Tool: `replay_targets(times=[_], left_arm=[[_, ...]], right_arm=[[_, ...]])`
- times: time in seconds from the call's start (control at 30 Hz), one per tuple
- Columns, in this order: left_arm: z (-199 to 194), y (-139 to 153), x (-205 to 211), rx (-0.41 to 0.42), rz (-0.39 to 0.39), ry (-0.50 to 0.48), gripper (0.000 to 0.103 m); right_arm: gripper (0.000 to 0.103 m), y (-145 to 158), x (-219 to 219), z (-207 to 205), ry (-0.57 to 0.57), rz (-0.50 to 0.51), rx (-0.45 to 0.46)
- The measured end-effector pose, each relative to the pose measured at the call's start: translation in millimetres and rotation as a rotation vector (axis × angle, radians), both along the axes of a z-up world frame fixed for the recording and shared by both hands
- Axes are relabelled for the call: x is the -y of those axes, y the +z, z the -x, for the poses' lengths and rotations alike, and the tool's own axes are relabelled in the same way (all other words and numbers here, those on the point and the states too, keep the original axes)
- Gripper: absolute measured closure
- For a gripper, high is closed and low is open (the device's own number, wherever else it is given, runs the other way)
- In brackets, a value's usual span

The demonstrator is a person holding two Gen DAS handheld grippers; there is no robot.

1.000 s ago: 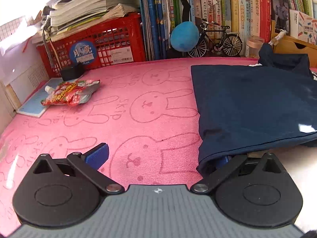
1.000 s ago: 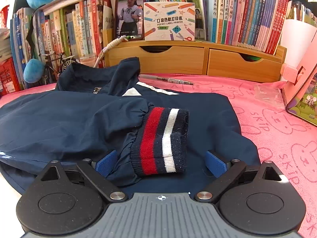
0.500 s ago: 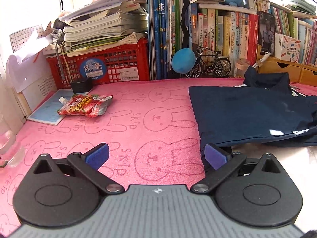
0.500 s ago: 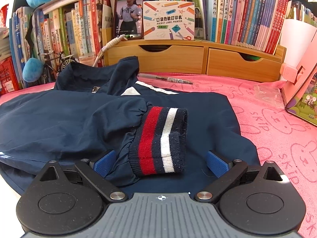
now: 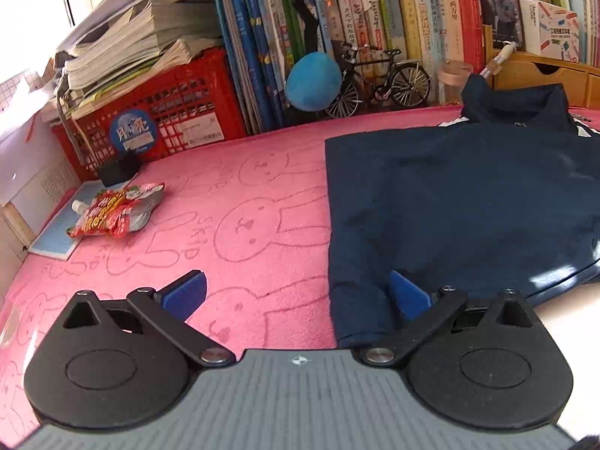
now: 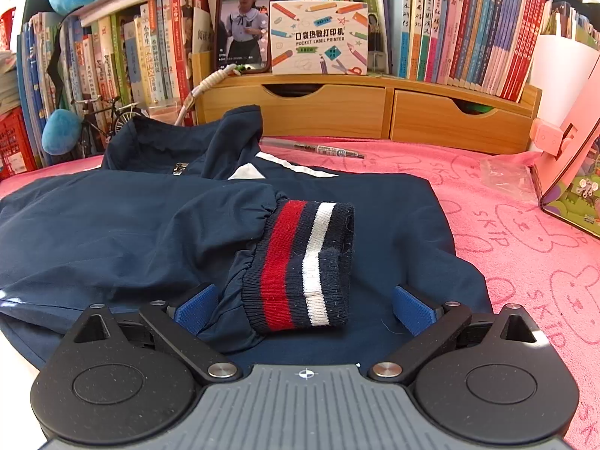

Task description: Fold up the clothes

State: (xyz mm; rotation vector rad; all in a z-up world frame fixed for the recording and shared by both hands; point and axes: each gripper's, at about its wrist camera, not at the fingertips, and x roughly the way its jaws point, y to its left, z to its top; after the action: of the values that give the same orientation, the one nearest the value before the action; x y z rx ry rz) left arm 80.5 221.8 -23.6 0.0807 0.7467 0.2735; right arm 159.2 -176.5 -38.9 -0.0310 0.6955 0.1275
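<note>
Your right gripper [image 6: 305, 302] has its jaws opening, near full spread, with the striped cuff [image 6: 307, 262] lying between the blue pads and neither pad pressing on it. The cuff's sleeve is laid across the body of the navy jacket [image 6: 123, 225], which lies flat on the pink rabbit-print towel [image 6: 525, 232] in front of the wooden drawer unit [image 6: 337, 108]. Before you draw this hand away, lift straight back so a pad does not catch the ribbing and drag the sleeve off its fold.

Your left gripper [image 5: 296, 292] is also spread wide and holds nothing. Its right-hand pad sits over the near corner of the jacket, and its left-hand pad is over bare towel; whether the pad touches the cloth is hard to judge from this angle. That straight left edge looks like the next fold line, so take hold low at the hem corner, pinching all the layers together, or the lining may slide out as you lift.

Carry the edge over toward the cuff in one level sweep. Keep clear of the snack pouch [image 5: 116, 212] and the red basket [image 5: 165, 112] off to the left; they are well apart from the jacket now.
</note>
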Motion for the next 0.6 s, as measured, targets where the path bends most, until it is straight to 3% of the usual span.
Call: replay_targets(times=[0.07, 0.13, 0.23, 0.3, 0.4, 0.5, 0.6], left_arm=[[11, -3, -25, 0.011, 0.138, 0.023, 0.000], [18, -1, -39, 0.002, 0.213, 0.052, 0.000], [26, 16, -39, 0.032, 0.180, 0.102, 0.000], [27, 35, -35, 0.098, 0.154, 0.111, 0.000], [12, 56, -25, 0.165, 0.165, 0.068, 0.000], [-21, 59, 4, 0.169, 0.151, -0.022, 0.000], [-49, 43, 32, 0.119, 0.138, -0.090, 0.000]], right_arm=[[0.000, 0, 0, 0, 0.006, -0.003, -0.002], [0.000, 0, 0, 0, 0.011, -0.005, -0.003], [0.000, -1, -1, 0, 0.012, -0.004, -0.004], [0.000, -1, -1, 0, 0.011, -0.002, -0.004], [0.000, -1, -1, 0, 0.010, -0.002, -0.005], [0.000, -1, -1, 0, 0.010, -0.002, -0.005], [0.000, -1, -1, 0, 0.009, -0.003, -0.004]])
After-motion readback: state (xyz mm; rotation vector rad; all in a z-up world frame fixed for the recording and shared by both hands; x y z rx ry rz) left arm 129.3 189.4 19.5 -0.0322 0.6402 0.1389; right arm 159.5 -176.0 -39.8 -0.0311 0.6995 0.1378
